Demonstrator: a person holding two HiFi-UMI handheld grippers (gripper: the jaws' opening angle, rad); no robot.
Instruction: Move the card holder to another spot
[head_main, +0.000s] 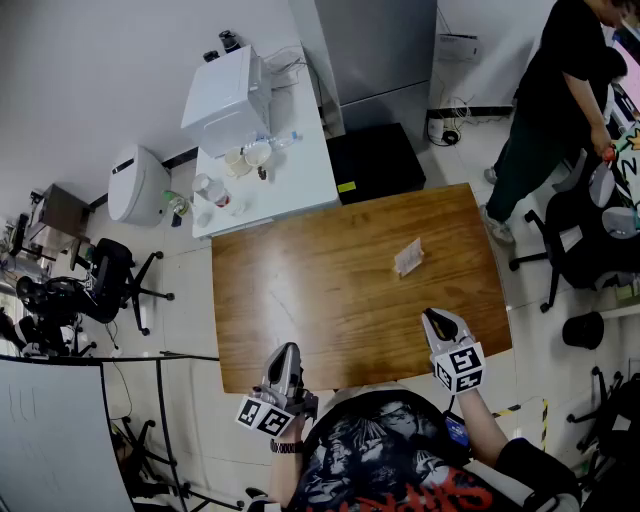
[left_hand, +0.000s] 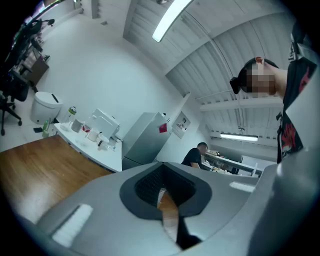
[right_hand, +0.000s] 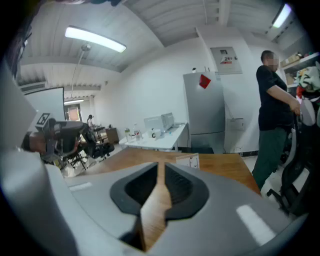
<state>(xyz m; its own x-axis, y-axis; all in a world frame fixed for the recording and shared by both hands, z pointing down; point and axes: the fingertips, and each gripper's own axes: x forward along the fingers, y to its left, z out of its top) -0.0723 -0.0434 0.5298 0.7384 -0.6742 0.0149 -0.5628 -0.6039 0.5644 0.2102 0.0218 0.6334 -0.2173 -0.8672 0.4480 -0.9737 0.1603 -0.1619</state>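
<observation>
The card holder (head_main: 408, 257) is a small pale stand with a card in it, on the right half of the wooden table (head_main: 300, 290). It also shows as a small box (right_hand: 188, 161) just past my right jaws. My right gripper (head_main: 436, 321) is shut and empty, hovering over the table's near right edge, well short of the holder. My left gripper (head_main: 284, 356) is shut and empty at the near edge, left of centre. In the left gripper view the jaws (left_hand: 161, 196) meet with nothing between them, pointing up across the room.
A white side table (head_main: 262, 172) with a white appliance (head_main: 226, 98), cups and bottles abuts the wooden table's far edge. A black box (head_main: 374, 162) sits on the floor behind. A person in black (head_main: 548, 110) stands at the right. Office chairs (head_main: 110, 280) are at left and right.
</observation>
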